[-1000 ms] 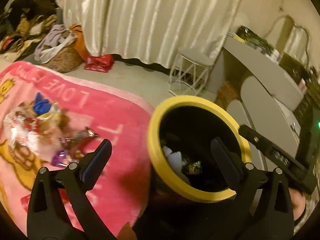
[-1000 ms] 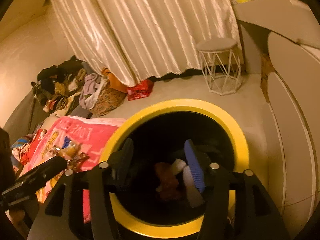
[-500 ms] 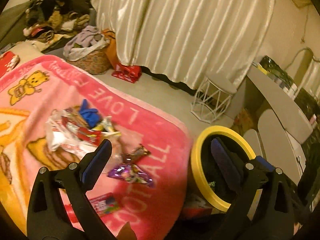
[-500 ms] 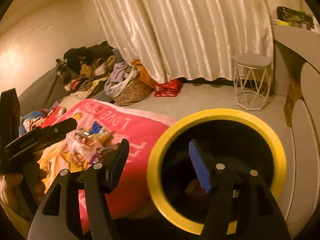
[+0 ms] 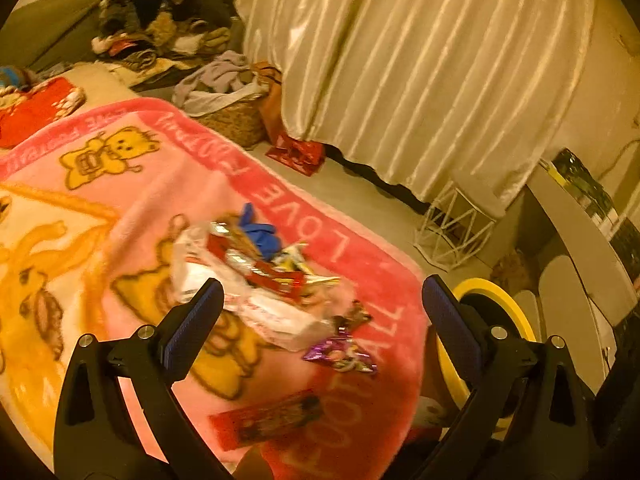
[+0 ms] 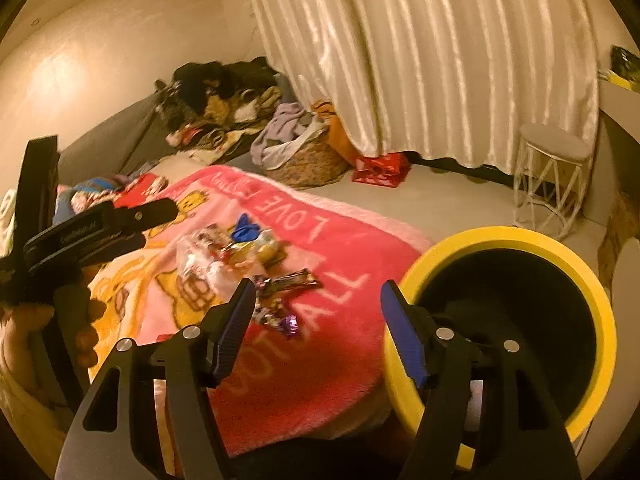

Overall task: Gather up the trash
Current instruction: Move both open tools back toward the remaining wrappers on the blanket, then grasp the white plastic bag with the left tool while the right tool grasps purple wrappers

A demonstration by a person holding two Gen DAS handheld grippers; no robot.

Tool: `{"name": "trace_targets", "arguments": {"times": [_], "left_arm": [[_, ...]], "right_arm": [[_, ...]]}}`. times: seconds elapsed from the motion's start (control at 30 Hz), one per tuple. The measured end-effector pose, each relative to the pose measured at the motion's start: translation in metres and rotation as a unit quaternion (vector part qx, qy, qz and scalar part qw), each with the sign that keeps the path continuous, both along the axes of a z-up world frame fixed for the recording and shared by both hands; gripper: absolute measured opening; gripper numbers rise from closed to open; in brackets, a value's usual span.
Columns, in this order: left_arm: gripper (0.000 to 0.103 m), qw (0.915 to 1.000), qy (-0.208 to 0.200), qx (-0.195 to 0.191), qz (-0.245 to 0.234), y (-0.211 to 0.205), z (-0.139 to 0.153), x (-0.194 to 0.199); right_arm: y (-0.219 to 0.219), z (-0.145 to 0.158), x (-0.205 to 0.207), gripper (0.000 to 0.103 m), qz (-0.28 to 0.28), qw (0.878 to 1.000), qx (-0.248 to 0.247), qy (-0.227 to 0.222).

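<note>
A heap of wrappers and a white plastic bag lies on the pink blanket; it also shows in the right wrist view. A purple wrapper and a red packet lie nearer me. The purple wrapper also shows in the right wrist view. The black bin with a yellow rim stands right of the blanket; it also shows in the left wrist view. My left gripper is open and empty above the heap. My right gripper is open and empty between blanket and bin.
A wicker basket of clothes, a red bag and a white wire stool stand by the curtain. A clothes pile lies at the back left. White furniture stands right of the bin.
Both grippers have swung left, away from over the bin and toward the blanket. The wrapper heap now sits between the left gripper's fingers. Both stay open.
</note>
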State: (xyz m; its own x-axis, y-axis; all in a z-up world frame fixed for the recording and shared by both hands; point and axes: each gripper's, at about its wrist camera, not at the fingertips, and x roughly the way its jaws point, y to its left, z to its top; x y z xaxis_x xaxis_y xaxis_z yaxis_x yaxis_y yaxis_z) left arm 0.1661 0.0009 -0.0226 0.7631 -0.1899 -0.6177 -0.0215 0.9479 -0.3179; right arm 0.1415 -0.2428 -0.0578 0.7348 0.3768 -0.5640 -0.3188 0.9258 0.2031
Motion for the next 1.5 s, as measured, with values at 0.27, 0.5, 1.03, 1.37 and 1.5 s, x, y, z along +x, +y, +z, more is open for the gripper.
{"name": "trace_targets", "arguments": {"times": [0.27, 0.5, 1.03, 1.37, 1.5], "left_arm": [[0.091, 0.9989, 0.02, -0.005, 0.043, 0.039, -0.015, 0.002], [0.091, 0.9967, 0.042, -0.006, 0.07, 0.065, -0.034, 0.007], [0.071, 0.9898, 0.104, -0.046, 0.086, 0.111, -0.085, 0.052], [0.062, 0.9888, 0.122, -0.058, 0.064, 0.108, -0.103, 0.07], [0.052, 0.9891, 0.116, -0.075, 0.052, 0.106, -0.105, 0.074]], "right_arm": [[0.034, -0.019, 0.013, 0.063, 0.052, 0.998, -0.038, 0.025], [0.055, -0.033, 0.027, 0.063, 0.081, 0.994, -0.065, 0.041], [0.088, -0.07, 0.061, 0.063, 0.112, 0.983, -0.117, 0.088], [0.103, -0.092, 0.076, 0.062, 0.123, 0.973, -0.155, 0.121], [0.105, -0.1, 0.079, 0.04, 0.132, 0.968, -0.163, 0.139]]}}
